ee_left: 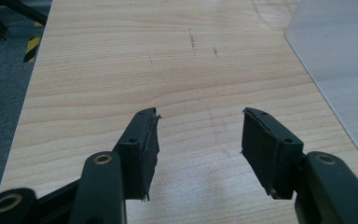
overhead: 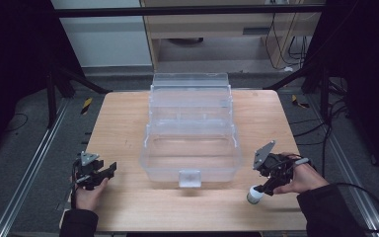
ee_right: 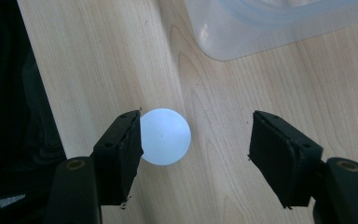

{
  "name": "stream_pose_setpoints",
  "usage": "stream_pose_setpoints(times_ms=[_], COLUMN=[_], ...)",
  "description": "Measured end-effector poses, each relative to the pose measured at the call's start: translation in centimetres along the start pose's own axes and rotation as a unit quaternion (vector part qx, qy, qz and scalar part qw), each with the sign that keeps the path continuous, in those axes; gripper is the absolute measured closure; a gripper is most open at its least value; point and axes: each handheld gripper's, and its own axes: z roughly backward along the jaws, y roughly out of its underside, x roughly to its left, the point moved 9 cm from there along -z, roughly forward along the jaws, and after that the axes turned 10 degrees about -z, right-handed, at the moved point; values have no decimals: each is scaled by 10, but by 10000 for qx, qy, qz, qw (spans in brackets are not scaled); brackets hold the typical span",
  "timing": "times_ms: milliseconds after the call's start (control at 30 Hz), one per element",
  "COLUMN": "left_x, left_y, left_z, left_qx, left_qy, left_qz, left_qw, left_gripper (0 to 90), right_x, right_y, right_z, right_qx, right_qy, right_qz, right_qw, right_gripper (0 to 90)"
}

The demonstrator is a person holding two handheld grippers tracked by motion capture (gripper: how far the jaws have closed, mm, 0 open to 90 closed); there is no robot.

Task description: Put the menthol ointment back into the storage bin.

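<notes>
High view: a clear plastic lidded storage box (overhead: 190, 143) is being shown at centre on the pale wooden table (overhead: 123, 123); the left gripper (overhead: 106, 171) is being held lower left, the right gripper (overhead: 259, 190) lower right over a small white round cap (overhead: 254, 195).

Left gripper view: jaws are being kept wide, with bare table between.

Right gripper view: the cap (ee_right: 164, 136) is being touched by the left-hand jaw, the other standing clear.

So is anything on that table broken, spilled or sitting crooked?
Nothing stands out. The clear plastic box sits square on the wooden table, open and with nothing spilled. The small white round object stands between the right gripper jaws, touching one pad with a gap to the other. The left gripper is open over bare wood.
</notes>
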Motion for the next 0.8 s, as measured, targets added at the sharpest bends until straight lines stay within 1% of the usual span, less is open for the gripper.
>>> stream_pose_setpoints(times_ms=[33, 67, 100, 133, 267, 333, 367, 400, 433, 500, 800], left_x=[0, 0, 0, 0, -1, -1, -1, -1, -1, -1, -1], left_y=[0, 0, 0, 0, 0, 0, 0, 0, 0, 0, 0], left_z=[0, 0, 0, 0, 0, 0, -1, -1, -1, -1, -1], left_qx=[-1, -1, 5, 5, 9, 9, 11, 11, 13, 14, 13], left_qy=[-1, -1, 4, 4, 25, 28, 32, 32, 34, 34, 46], left_qz=[-2, -2, -10, -10, -28, -37, -38, -38, -39, -42, -51], left_qw=[10000, 10000, 10000, 10000, 10000, 10000, 10000, 10000, 10000, 10000, 10000], left_gripper=[455, 455, 455, 455, 454, 454, 454, 454, 454, 454, 455], right_x=[1, 1, 2, 4, 6, 6, 6, 6, 8, 9, 14], right_y=[1, 1, 2, 3, 4, 4, 5, 5, 7, 9, 12], right_z=[-2, -2, -3, -4, -6, -7, -9, -9, -11, -13, -20], right_qx=[52, 52, 115, 175, 224, 217, 271, 271, 364, 416, 548], right_qy=[-5, -5, -20, -49, -56, -41, -62, -62, -81, -108, -170], right_qz=[55, 55, 157, 132, 268, 286, 348, 348, 391, 445, 625], right_qw=[10000, 10000, 9998, 9997, 9994, 9993, 9990, 9990, 9985, 9981, 9964], right_gripper=[367, 367, 382, 389, 418, 425, 436, 436, 441, 444, 475])
